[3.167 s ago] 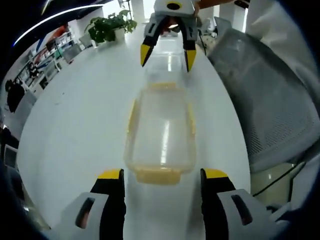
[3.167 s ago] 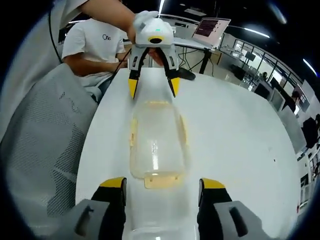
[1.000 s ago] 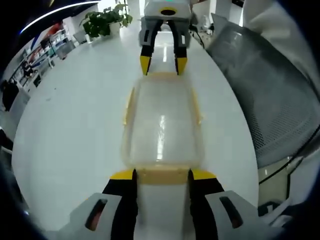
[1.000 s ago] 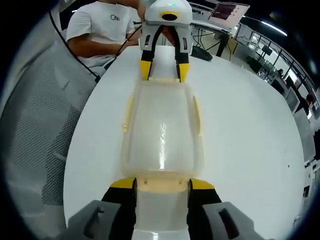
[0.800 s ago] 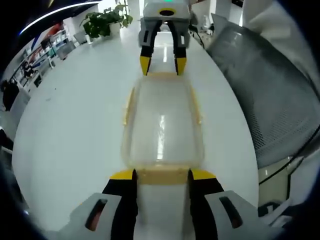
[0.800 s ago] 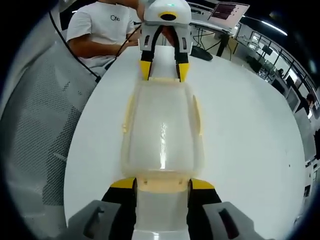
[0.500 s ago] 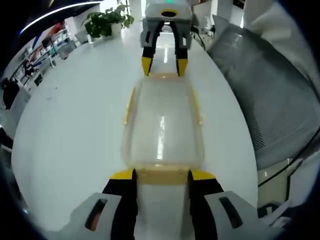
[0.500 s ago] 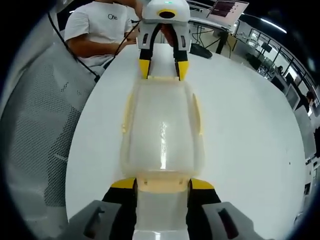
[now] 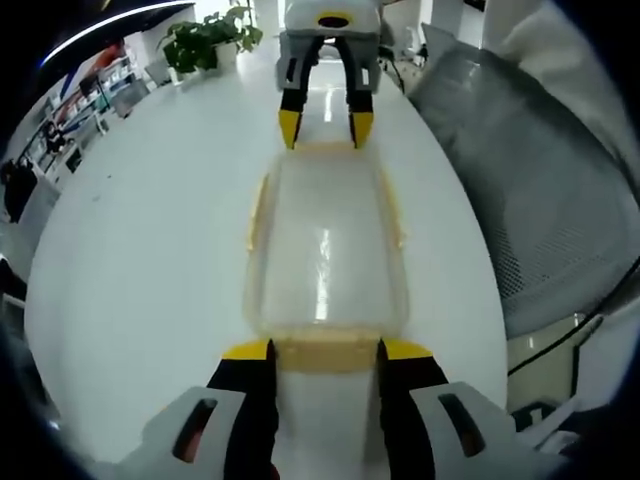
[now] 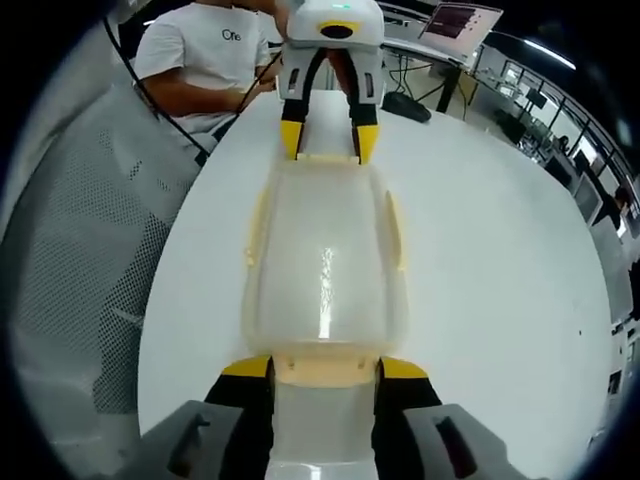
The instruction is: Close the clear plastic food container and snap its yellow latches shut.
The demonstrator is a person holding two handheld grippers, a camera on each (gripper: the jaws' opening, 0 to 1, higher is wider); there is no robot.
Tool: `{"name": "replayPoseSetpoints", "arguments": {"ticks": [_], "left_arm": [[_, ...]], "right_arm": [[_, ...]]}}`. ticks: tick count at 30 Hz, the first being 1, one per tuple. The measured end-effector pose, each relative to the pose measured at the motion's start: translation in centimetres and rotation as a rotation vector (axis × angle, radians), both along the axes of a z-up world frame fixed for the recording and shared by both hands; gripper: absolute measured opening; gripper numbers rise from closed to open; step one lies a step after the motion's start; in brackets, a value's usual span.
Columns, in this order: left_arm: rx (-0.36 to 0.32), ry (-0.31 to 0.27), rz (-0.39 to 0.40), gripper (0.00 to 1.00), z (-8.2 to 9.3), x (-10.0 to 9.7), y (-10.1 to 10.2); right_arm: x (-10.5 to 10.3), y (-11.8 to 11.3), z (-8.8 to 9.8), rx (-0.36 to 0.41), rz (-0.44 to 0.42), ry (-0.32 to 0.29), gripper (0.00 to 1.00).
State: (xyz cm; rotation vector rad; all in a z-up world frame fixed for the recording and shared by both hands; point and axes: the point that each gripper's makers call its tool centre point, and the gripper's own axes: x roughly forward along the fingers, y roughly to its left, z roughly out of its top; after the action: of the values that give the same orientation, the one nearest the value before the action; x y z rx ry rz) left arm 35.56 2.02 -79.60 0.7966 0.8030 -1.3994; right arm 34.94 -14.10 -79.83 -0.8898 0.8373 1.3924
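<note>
The clear plastic container (image 9: 322, 250) lies lengthwise on the white table (image 9: 140, 230) with its lid on. Yellow latches run along its long sides (image 9: 258, 212) and its ends. In the left gripper view my left gripper (image 9: 322, 350) has its yellow-tipped jaws closed against the sides of the near end latch (image 9: 322, 354). At the far end my right gripper (image 9: 324, 126) grips the other end latch. In the right gripper view my right gripper (image 10: 322, 368) holds its near end latch (image 10: 322, 370), across the container (image 10: 322, 260) from the left gripper (image 10: 327, 141).
A grey mesh chair (image 9: 520, 170) stands close to the table's edge on one side. A potted plant (image 9: 205, 45) sits at the table's far end. A seated person in a white T-shirt (image 10: 195, 55) and a laptop (image 10: 455, 25) are beyond the other end.
Since 3.2 s ago both grippers have come in to the container's ends and their jaws have narrowed onto the end latches. Over the last second hardly anything has moved.
</note>
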Motion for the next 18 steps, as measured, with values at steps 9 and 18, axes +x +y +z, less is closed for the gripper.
{"name": "replayPoseSetpoints", "arguments": {"ticks": [9,18], "left_arm": [[-0.005,-0.007,-0.005,0.38,2.0,0.0,-0.5],[-0.004,-0.018,-0.011,0.38,3.8,0.0,-1.1]], "right_arm": [[-0.3,-0.4,1.8,0.034,-0.012,0.021,0.36],[-0.4,-1.0,4.1,0.052,-0.013,0.006,0.36]]}}
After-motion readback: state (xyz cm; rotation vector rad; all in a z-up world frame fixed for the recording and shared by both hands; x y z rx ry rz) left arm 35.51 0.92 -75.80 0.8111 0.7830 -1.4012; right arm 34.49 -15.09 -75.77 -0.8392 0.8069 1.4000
